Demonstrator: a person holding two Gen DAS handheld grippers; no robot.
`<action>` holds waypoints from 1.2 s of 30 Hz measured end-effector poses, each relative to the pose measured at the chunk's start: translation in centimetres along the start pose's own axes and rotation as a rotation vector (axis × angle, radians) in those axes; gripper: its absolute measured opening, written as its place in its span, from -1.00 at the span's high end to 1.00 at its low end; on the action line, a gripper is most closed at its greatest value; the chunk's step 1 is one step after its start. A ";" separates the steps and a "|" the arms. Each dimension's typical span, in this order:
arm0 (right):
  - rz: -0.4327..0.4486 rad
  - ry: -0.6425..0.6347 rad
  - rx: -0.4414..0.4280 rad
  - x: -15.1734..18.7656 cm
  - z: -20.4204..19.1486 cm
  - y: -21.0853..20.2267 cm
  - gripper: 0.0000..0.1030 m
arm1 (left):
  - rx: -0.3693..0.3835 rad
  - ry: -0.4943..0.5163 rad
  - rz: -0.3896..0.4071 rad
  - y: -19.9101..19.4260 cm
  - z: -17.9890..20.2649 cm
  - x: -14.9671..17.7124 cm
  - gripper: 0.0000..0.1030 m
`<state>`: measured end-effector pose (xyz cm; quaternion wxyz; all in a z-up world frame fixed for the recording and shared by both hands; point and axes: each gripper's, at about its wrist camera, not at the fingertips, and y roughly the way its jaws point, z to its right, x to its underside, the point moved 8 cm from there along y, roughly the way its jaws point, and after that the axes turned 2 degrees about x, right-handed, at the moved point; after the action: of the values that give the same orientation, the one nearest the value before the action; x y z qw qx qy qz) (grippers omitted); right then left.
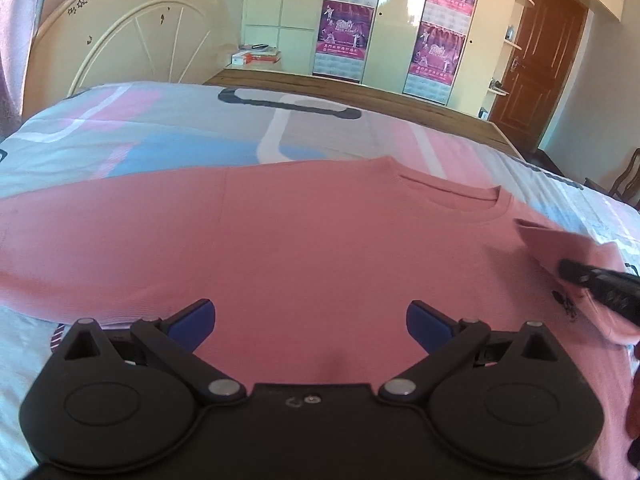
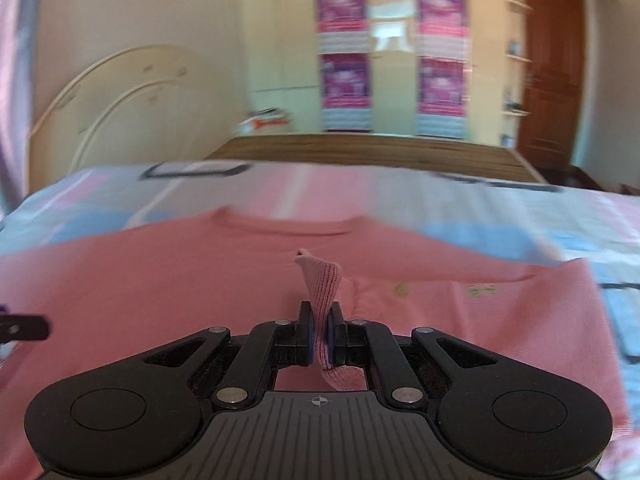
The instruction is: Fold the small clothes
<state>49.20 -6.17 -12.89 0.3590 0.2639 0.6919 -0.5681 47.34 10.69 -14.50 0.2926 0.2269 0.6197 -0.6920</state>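
Note:
A pink knit sweater [image 1: 304, 236] lies spread on the bed, its neckline [image 1: 452, 194] toward the far side. My left gripper [image 1: 310, 326] hovers over the sweater's body, open, with nothing between its blue pads. My right gripper [image 2: 320, 330] is shut on a strip of the sweater's pink fabric [image 2: 322, 280], which sticks up between the pads. In the left wrist view the right gripper [image 1: 592, 280] shows at the right edge, carrying a fold of the sweater over the body. The neckline [image 2: 282, 226] lies ahead of it in the blurred right wrist view.
The bed carries a patterned pink, blue and grey cover [image 1: 160, 132]. A cream headboard [image 1: 128, 36] stands at the far left and a wooden bed frame edge [image 1: 360, 92] runs behind. Wardrobes with purple posters [image 1: 344, 32] and a brown door [image 1: 540, 64] line the back wall.

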 end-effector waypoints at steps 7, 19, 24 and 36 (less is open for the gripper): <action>-0.120 -0.086 -0.032 3.0 -2.9 5.7 0.79 | 0.054 -0.029 -0.021 1.3 0.4 -0.3 -0.96; 0.010 0.172 0.154 1.7 9.8 -1.3 0.77 | 0.248 0.060 -0.124 7.5 13.7 0.9 -0.87; -0.016 0.311 0.281 3.1 17.1 -3.7 0.76 | 0.279 0.071 -0.147 9.9 16.3 1.0 0.55; -0.026 0.456 0.319 5.1 22.6 -7.9 0.76 | 0.265 0.110 0.073 4.8 12.1 -4.4 0.90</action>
<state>44.48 -30.14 -14.48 0.1407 0.4293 0.6599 -0.6004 54.45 -1.03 -13.46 0.2507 0.3234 0.5295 -0.7431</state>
